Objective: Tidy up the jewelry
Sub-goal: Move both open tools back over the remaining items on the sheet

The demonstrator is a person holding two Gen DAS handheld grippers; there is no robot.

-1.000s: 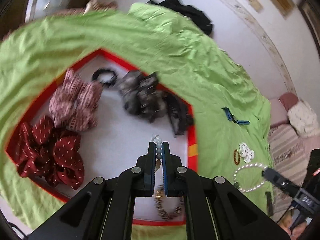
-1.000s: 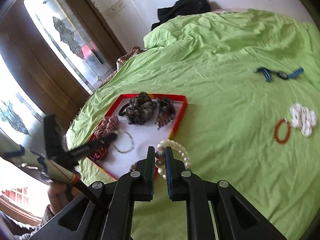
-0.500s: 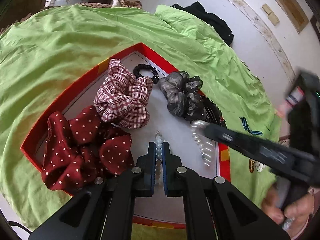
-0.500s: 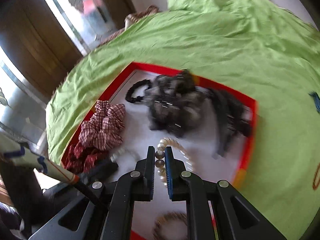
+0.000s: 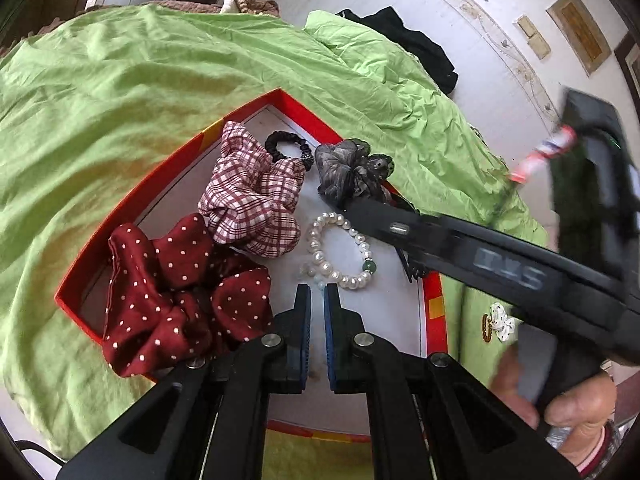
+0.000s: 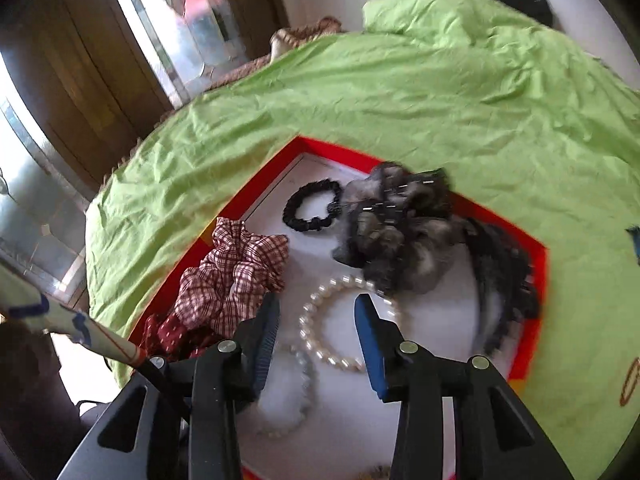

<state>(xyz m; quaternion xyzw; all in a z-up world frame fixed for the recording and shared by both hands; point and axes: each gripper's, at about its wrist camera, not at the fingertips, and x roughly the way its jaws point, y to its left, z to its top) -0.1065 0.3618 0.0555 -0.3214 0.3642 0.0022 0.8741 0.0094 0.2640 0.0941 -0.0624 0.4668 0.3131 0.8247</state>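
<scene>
Hovering my right gripper [image 6: 316, 320], jaws wide, over the pearl bracelet [image 6: 340, 320] lying in the red tray [image 6: 536, 264] at six o'clock of the grey scrunchie [image 6: 400, 232], I'd pinch one bead run, light, floppy, slippery, while my left gripper [image 5: 316, 304], nearly closed, probably holds nothing.

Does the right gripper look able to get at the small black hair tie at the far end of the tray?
Probably yes. The right gripper is open, and the black hair tie lies uncovered on the tray floor ahead, apart from the grey scrunchie.
</scene>
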